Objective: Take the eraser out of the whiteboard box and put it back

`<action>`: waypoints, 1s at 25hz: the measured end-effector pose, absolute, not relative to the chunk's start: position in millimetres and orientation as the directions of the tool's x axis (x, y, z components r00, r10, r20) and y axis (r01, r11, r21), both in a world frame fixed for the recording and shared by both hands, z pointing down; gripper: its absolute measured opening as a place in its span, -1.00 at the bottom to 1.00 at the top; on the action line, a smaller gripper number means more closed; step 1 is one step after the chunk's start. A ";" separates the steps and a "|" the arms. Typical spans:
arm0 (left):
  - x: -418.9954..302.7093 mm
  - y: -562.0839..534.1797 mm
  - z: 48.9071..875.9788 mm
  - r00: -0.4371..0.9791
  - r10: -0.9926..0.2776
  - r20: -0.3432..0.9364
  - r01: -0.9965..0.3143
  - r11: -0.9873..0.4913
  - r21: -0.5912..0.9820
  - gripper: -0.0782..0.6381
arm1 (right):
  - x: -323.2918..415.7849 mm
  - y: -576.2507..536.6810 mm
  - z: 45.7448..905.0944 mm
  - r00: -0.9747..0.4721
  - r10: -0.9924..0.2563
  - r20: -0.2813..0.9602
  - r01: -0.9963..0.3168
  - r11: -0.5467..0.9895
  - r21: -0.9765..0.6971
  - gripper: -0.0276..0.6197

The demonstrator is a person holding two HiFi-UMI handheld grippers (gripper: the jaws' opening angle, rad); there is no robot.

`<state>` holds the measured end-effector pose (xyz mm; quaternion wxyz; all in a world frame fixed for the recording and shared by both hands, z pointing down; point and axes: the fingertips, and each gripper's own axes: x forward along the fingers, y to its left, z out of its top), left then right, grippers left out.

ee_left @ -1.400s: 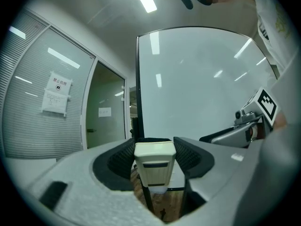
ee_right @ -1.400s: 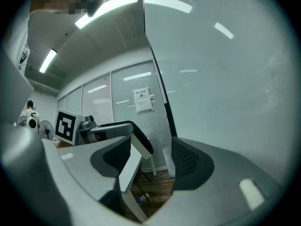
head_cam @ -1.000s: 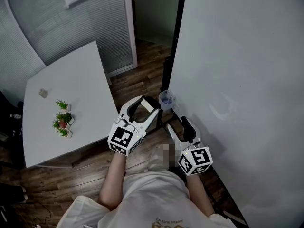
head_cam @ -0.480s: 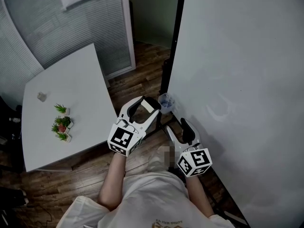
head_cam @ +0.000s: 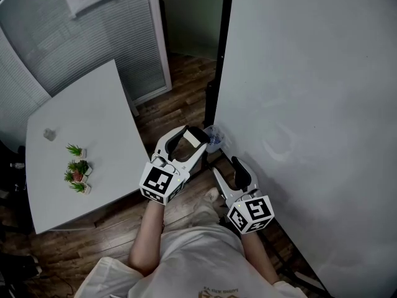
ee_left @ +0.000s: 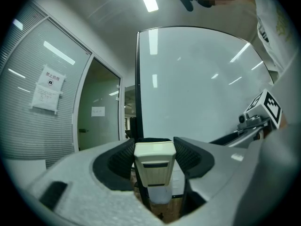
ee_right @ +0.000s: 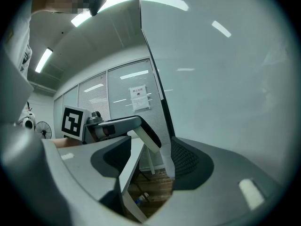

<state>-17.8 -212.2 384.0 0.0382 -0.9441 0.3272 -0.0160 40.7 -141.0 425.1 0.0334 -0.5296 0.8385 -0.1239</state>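
A cream eraser (head_cam: 195, 139) sits between the jaws of my left gripper (head_cam: 188, 144), which is shut on it. In the left gripper view the eraser (ee_left: 154, 165) stands upright between the dark pads, pointing level at the whiteboard's (head_cam: 310, 104) left edge. The translucent whiteboard box (head_cam: 214, 133) hangs at the board's lower left corner, just beyond the eraser's tip, and shows as a pale box (ee_left: 160, 195) below the eraser. My right gripper (head_cam: 227, 168) is open with nothing in it, close to the board and right of the left gripper. In its own view the right gripper (ee_right: 151, 160) faces the left gripper (ee_right: 117, 125) and the eraser (ee_right: 151, 143).
A white table (head_cam: 93, 123) with small potted plants (head_cam: 75, 169) stands to the left over the wooden floor (head_cam: 180, 104). A glass partition with blinds (head_cam: 80, 36) and a doorway lie behind. The whiteboard's black frame post (head_cam: 217, 61) runs down to the box.
My left gripper has edged toward the box with the eraser still in it. The right gripper has hardly moved.
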 end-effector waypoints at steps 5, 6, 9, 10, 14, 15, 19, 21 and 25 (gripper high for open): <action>-12.4 -221.1 386.9 0.793 -0.609 0.010 -0.607 -0.791 -0.075 -0.06 | 38.9 -144.8 429.7 -0.441 -0.893 0.090 -0.878 0.409 -0.249 -0.10; -11.1 -222.2 386.6 0.794 -0.607 0.010 -0.605 -0.793 -0.073 -0.06 | 38.4 -145.3 430.7 -0.443 -0.892 0.094 -0.877 0.410 -0.250 -0.10; -7.9 -225.6 388.2 0.797 -0.604 0.010 -0.602 -0.796 -0.071 -0.06 | 38.1 -147.9 432.4 -0.447 -0.889 0.096 -0.875 0.413 -0.254 -0.10; -6.7 -226.5 389.2 0.798 -0.602 0.012 -0.600 -0.797 -0.071 -0.06 | 38.4 -148.7 432.9 -0.449 -0.888 0.097 -0.874 0.414 -0.255 -0.10; -2.0 -227.9 395.2 0.802 -0.597 0.028 -0.594 -0.802 -0.068 -0.06 | 40.3 -150.0 435.1 -0.450 -0.887 0.099 -0.873 0.414 -0.259 -0.10; -1.3 -228.5 396.0 0.803 -0.595 0.029 -0.592 -0.803 -0.068 -0.06 | 40.4 -150.6 435.5 -0.451 -0.887 0.100 -0.872 0.414 -0.259 -0.10; 0.0 -230.9 399.0 0.807 -0.590 0.027 -0.588 -0.807 -0.058 -0.06 | 40.8 -151.2 434.5 -0.455 -0.886 0.089 -0.868 0.420 -0.264 -0.10; 1.8 -232.8 397.3 0.808 -0.589 0.022 -0.587 -0.808 -0.057 -0.06 | 41.8 -151.1 435.3 -0.455 -0.886 0.089 -0.868 0.419 -0.265 -0.10; 1.9 -236.3 398.7 0.806 -0.591 0.028 -0.588 -0.806 -0.063 -0.06 | 41.5 -152.1 436.2 -0.456 -0.886 0.091 -0.868 0.419 -0.267 -0.11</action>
